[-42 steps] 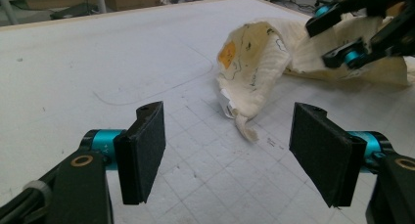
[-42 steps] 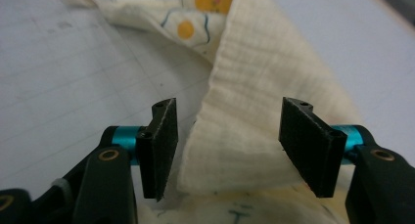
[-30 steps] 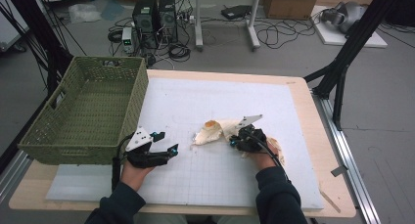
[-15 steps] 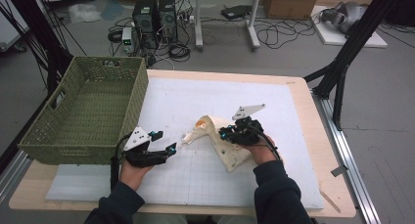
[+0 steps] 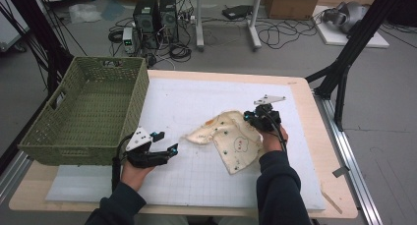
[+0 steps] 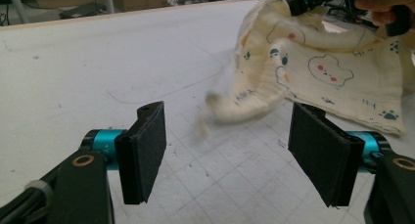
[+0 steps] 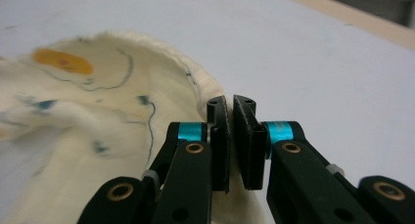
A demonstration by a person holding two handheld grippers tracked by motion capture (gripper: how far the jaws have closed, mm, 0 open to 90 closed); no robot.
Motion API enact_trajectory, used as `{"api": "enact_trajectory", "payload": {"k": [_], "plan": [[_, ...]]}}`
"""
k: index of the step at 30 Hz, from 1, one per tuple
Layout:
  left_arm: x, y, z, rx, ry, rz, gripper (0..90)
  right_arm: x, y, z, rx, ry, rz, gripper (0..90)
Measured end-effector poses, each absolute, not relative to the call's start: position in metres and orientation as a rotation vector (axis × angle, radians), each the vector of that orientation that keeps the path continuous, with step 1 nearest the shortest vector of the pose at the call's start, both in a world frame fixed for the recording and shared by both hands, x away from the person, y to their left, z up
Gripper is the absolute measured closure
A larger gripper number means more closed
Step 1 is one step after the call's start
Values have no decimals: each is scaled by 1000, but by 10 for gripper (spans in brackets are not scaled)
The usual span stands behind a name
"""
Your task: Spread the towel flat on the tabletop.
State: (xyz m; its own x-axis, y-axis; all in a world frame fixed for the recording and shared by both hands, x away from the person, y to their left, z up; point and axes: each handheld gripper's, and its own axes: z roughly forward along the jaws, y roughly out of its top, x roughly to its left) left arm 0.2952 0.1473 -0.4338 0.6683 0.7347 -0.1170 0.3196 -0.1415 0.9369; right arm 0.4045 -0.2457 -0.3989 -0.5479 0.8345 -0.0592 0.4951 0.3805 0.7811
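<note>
Cream printed cloth [image 5: 228,139] mid-bench beside green basket [image 5: 83,112] in high view, right claw [image 5: 250,118] lifting its edge, left claw [image 5: 166,147] low, left gripper view: jaws wide apart, nothing between, cloth [image 6: 313,72] ahead, right gripper view: jaws pinched on cloth [image 7: 112,136].

Sleeves: dark navy long sleeves [image 5: 280,185] on both forearms.
Grippers: black two-jaw left gripper [image 6: 235,150], black right gripper [image 7: 231,136]; teal collars, brass screws, grey plates.

the right gripper [image 7: 231,136] has its black jaws pinched together on the edge of a cream printed cloth [image 7: 98,136], which billows left of the jaws over the white mat [image 7: 303,53].
</note>
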Motion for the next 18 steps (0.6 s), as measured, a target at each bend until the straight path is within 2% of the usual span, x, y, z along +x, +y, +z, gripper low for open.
{"api": "enact_trajectory", "payload": {"k": [5,7,9,18], "plan": [[293,148,-433,1733,851,448,310,408,-259,-406,1188,2079,692,854],[293,149,-432,1735,845,448,316,409,-265,-409,1227,2070,678,839],[294,149,-433,1736,851,443,316,407,-266,-407,1214,2058,714,770],[294,146,-434,1746,823,413,312,390,-282,-386,1168,1993,876,603]]}}
